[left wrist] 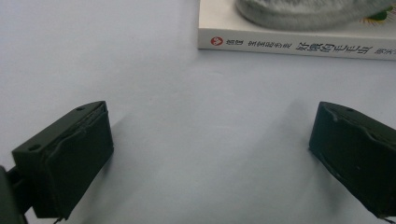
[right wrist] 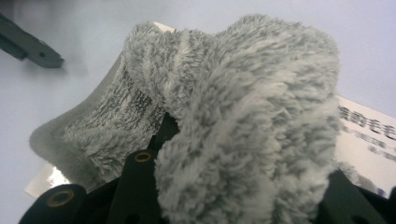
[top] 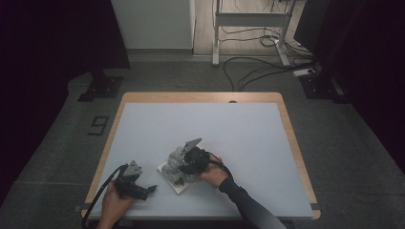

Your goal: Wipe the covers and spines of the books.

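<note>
Two grippers work the near half of the table w/ us. Nearest to us, the left gripper sits low at the near-left of the blue-grey table top, held in the left hand; its jaws stand wide apart w/ nothing between them, just bare table surface in the left gripper view. Its tips point toward the book, near but not touching.

Just beyond and to the right, the right hand carries the right gripper, sleeve coming in from the near-right edge. In the right gripper view we see its jaws closed on a bunched fold of the grey fluffy cloth, pile squeezed up between them, so it's nearly fully closed w/ cloth in the grip. The rest of the cloth drapes down to the left, lying on the white book.

That book lies flat on the table, approx. mid-width, near side, spine w/ printed characters facing the left gripper. Cloth covers most of its top.

Farther off, the table's wooden rim, then dark floor w/ cables and a white desk frame.
</note>
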{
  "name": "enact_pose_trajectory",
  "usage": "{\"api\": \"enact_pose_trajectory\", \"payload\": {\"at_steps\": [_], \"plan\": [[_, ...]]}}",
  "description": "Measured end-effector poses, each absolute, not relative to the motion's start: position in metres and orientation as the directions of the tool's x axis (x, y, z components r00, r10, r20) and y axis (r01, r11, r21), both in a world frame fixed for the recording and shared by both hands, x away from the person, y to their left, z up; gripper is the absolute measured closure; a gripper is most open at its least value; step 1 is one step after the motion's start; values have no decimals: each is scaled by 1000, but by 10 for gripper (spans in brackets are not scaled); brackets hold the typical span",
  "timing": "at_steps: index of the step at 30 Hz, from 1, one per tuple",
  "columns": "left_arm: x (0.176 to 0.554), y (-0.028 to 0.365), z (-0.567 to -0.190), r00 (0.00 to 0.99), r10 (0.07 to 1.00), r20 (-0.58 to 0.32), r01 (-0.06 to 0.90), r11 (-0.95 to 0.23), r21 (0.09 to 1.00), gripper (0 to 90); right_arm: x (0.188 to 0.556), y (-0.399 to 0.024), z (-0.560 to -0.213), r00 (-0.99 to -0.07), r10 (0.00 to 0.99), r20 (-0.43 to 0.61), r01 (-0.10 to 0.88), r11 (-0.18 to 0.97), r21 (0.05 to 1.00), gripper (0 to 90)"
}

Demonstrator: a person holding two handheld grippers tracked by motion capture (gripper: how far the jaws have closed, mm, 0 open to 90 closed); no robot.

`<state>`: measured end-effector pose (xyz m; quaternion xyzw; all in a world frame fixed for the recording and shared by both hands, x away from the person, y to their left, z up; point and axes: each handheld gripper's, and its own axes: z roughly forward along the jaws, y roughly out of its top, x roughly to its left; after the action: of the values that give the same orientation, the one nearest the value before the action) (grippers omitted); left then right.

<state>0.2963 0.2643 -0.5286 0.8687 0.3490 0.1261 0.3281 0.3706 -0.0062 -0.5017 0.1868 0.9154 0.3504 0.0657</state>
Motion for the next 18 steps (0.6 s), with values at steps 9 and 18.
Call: {"api": "enact_pose_trajectory", "payload": {"at_steps": [9,18], "plan": [[296,264,-529,725,688,-11,524,-541,658,0,383,-24,-503,-898,440,-2,328,672,664,587],[296,264,-529,724,690,-11,524,-540,659,0,400,-47,-504,-856,517,-11,382,646,661,586]]}}
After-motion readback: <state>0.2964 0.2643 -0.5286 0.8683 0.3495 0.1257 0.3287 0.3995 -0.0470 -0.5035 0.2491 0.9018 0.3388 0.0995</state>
